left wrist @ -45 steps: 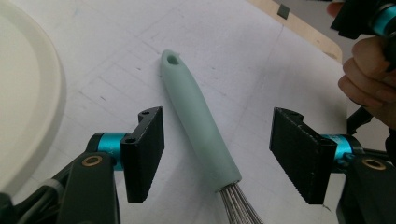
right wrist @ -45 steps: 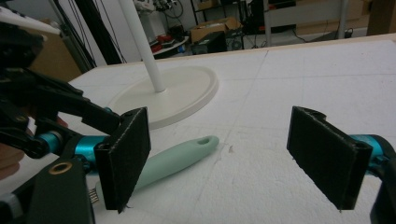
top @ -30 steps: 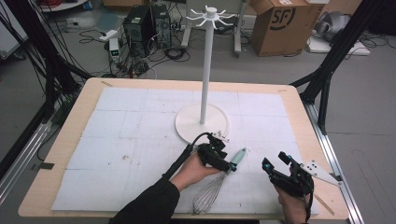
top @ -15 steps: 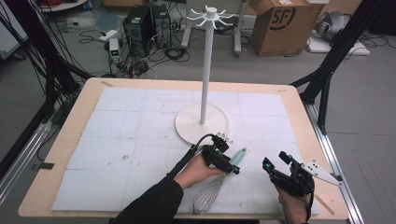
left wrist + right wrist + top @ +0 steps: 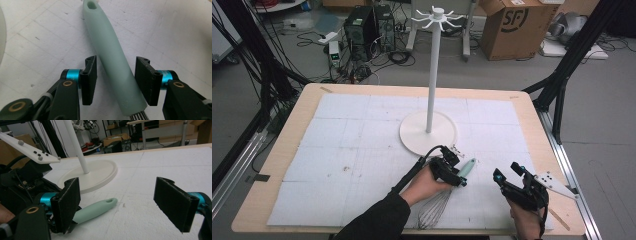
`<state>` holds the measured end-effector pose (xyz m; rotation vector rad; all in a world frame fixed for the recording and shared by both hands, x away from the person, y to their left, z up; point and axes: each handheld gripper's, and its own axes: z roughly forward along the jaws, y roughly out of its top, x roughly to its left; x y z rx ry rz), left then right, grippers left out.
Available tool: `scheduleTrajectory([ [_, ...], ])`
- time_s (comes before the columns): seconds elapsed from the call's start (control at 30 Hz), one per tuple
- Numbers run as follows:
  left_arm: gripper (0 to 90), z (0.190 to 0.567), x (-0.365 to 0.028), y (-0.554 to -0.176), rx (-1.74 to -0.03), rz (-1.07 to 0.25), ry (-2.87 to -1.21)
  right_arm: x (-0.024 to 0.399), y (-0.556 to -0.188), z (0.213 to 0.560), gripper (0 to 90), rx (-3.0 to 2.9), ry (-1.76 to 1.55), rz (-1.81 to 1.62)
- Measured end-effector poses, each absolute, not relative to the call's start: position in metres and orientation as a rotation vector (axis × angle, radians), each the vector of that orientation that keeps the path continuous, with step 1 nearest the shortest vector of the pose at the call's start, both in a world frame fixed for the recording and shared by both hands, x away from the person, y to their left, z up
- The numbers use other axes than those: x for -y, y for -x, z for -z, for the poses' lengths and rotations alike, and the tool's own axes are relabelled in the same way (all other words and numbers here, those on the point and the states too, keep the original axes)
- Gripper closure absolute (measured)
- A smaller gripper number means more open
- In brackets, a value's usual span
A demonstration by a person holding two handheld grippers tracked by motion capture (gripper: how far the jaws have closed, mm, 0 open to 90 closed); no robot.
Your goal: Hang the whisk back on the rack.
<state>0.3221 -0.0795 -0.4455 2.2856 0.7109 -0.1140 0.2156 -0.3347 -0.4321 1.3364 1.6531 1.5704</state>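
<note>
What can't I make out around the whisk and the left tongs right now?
- Whisk wires: the left gripper view's bottom edge cuts them off.
- Pad contact on its handle: left tongs have just been closing; slight gaps show.
- Stand top: beyond the right gripper view's frame.

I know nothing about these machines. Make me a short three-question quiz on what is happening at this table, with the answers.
1. True or false: the left gripper has the whisk handle between its jaws.
2. What stands on the table beyond the whisk: A) a white stand with hooks on top, B) a kettle, C) a stack of plates?
3. Fill in: the right gripper has its jaws ____ and nothing between them.

Key
1. True. The pale green handle lies between the jaws, which have just been closing; small gaps show at both pads.
2. A, the white stand.
3. Open.
</note>
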Motion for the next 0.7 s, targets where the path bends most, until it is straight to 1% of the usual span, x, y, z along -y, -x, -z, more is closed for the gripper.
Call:
scheduleTrajectory([
  [0.23,50.9,0.444,0.084,-0.318,-0.707,0.069,-2.315,0.335,-0.215,0.432,20.4,-1.65,-1.346,-1.572],
  [0.27,53.4,0.444,0.084,-0.318,-0.707,0.059,-2.316,0.336,-0.216,0.432,20.4,-1.649,-1.346,-1.571],
  [0.33,55.2,0.443,0.085,-0.317,-0.703,0.037,-2.324,0.336,-0.216,0.432,20.4,-1.648,-1.345,-1.57],
  [0.5,55.5,0.442,0.09,-0.311,-0.695,-0.039,-2.361,0.336,-0.216,0.432,20.4,-1.649,-1.343,-1.568],
  [0.6,58.2,0.441,0.091,-0.311,-0.709,-0.041,-2.357,0.336,-0.215,0.432,20.4,-1.647,-1.348,-1.567],
  [0.7,63.0,0.441,0.088,-0.316,-0.747,-0.009,-2.347,0.337,-0.215,0.432,20.4,-1.646,-1.347,-1.566],
])
